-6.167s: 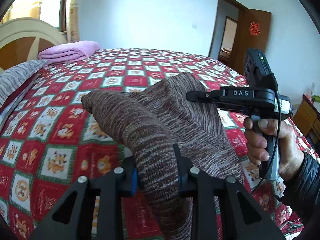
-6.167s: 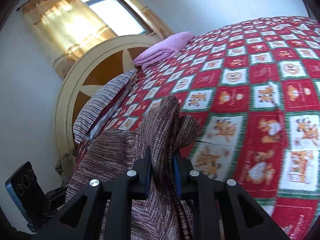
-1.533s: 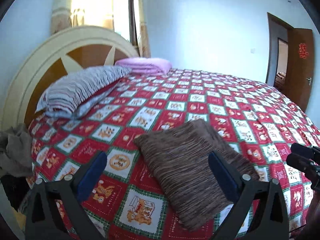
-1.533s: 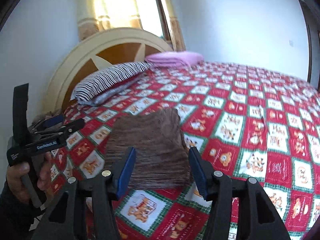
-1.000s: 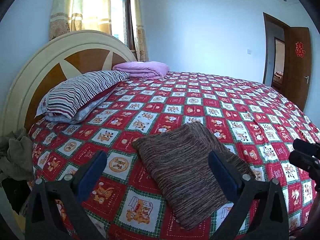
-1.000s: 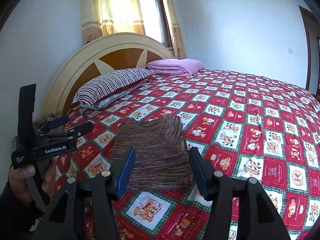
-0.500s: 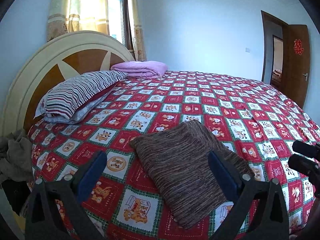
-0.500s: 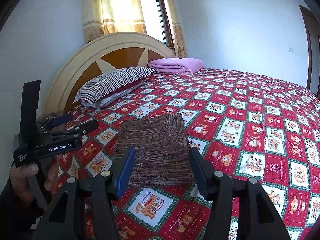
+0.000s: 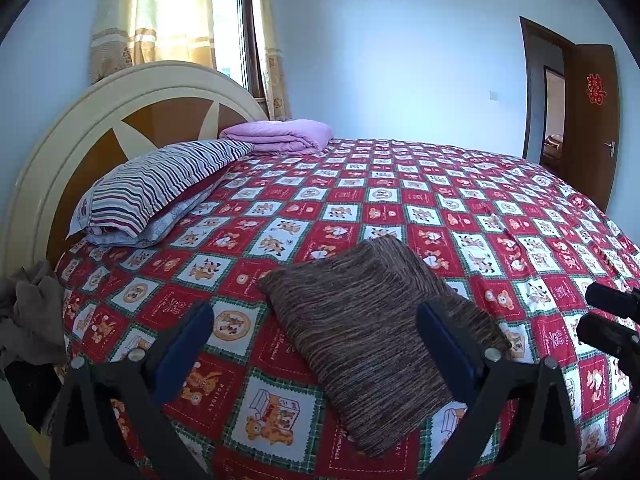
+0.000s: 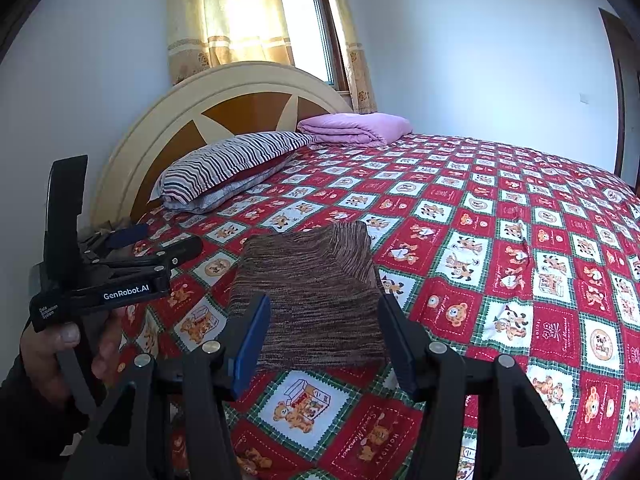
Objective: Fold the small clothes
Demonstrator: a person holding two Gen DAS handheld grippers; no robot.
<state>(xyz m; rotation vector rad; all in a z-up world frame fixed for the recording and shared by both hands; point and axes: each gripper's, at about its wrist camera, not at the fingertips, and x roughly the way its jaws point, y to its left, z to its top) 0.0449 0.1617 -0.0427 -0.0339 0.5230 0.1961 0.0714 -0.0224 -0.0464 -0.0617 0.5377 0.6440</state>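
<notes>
Knitwear is the task's thing here: a brown striped sweater (image 9: pixel 372 320) is seen lying folded into a compact rectangle on the red patterned bedspread (image 9: pixel 460 208), near the bed's front edge. In the left wrist view it lies toward 5 o'clock from the striped pillow (image 9: pixel 160 184); a folded pink blanket (image 9: pixel 280 136) is set at about 1 o'clock from that pillow, against the headboard (image 9: pixel 80 120).

The left gripper (image 9: pixel 316 340) is held above the bed with its fingers spread wide and nothing between them. The right gripper (image 10: pixel 324 332) is likewise held with its fingers apart at a moderate width, empty; the sweater is framed between them but is not touched.

The sweater is judged to be soft, light and limp, with a coarse knit that should give good friction to the pads. No stiffness can be expected: an unsupported layer would sag and the fold would open. If it is to be moved, all stacked layers should be pinched together at the near edge, at 6 o'clock in the right wrist view, or both near corners should be taken, one per gripper. Folding appears complete.
</notes>
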